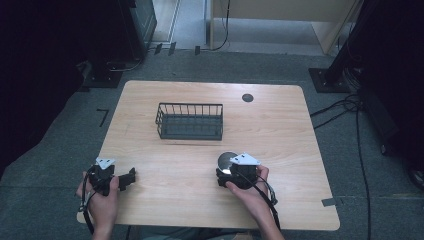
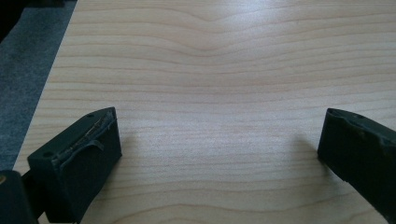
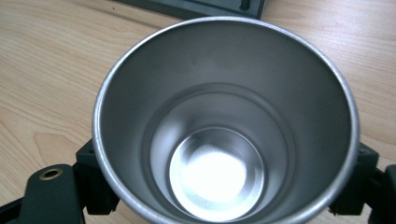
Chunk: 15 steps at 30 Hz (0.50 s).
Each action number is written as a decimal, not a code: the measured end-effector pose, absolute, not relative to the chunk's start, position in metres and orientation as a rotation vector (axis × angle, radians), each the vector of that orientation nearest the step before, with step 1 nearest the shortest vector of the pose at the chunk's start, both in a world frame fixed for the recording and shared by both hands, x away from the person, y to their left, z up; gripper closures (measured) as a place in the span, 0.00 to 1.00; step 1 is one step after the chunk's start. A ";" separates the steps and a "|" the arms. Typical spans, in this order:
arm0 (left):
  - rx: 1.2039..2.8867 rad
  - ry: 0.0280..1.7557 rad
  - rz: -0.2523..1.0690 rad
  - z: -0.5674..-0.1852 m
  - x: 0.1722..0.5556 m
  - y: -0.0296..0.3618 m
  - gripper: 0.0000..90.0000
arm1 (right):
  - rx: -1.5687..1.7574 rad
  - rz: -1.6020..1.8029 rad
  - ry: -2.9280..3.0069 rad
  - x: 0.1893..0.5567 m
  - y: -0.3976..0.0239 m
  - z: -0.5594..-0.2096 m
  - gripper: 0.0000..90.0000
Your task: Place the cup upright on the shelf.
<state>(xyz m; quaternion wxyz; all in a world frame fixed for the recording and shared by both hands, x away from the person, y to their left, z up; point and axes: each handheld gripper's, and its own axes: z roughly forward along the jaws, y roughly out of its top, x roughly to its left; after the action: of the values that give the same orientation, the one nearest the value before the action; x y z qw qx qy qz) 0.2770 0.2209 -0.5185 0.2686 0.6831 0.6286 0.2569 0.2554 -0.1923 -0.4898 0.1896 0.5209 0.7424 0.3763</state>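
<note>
Now we have our right gripper (image 1: 226, 172) closed on the steel cup (image 3: 224, 126), its jaws pressing either side, low and right of centre in the high view; lifting it, perhaps into the wire basket (image 1: 190, 121) at the middle, seems left to do. Our left gripper (image 2: 219, 154) rests at the lower left, jaws wide apart and holding nothing. Around the pale wooden desk (image 1: 280, 130) lie grey carpet and cables.
</note>
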 end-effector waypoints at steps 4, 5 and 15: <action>1.842 1.695 0.693 -0.519 0.277 0.221 0.00 | 1.456 1.082 2.078 0.257 -0.193 -0.484 0.19; 1.843 1.695 0.693 -0.519 0.277 0.221 0.00 | 1.456 1.085 2.073 0.257 -0.193 -0.482 0.19; 1.842 1.695 0.693 -0.519 0.277 0.221 0.00 | 1.425 1.122 2.070 0.267 -0.186 -0.465 0.19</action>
<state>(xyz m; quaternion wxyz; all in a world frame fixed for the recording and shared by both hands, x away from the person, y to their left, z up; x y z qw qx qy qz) 0.2770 0.2210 -0.5186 0.2688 0.6832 0.6285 0.2568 0.2672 -0.1859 -0.4649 0.1935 0.5078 0.7380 0.4001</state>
